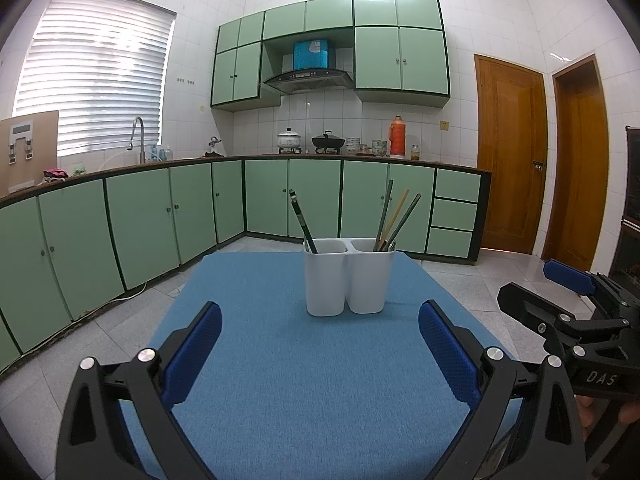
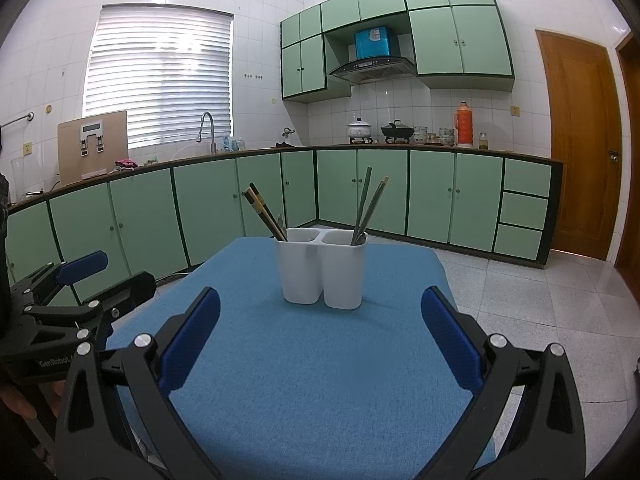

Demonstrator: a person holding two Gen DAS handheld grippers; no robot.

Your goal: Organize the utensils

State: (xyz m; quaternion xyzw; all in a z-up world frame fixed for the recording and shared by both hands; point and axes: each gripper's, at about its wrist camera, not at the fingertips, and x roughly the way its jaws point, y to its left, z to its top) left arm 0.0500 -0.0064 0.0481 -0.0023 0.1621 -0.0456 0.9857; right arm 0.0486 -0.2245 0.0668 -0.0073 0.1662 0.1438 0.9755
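White twin-compartment holder (image 1: 346, 280) upright on blue desk (image 1: 280, 380): dark chopsticks (image 2: 264, 210) shown paired only in right view; green chopsticks (image 1: 396, 216) right compartment. Left tool (image 1: 320, 352), right tool (image 2: 320, 340) spread wide, empty.

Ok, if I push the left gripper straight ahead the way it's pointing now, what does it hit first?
Most likely the white two-compartment utensil holder standing on the blue tablecloth. It sits nearly dead ahead of the open left gripper, slightly right of centre, with only bare cloth between. Depth is hard to judge through the fisheye.
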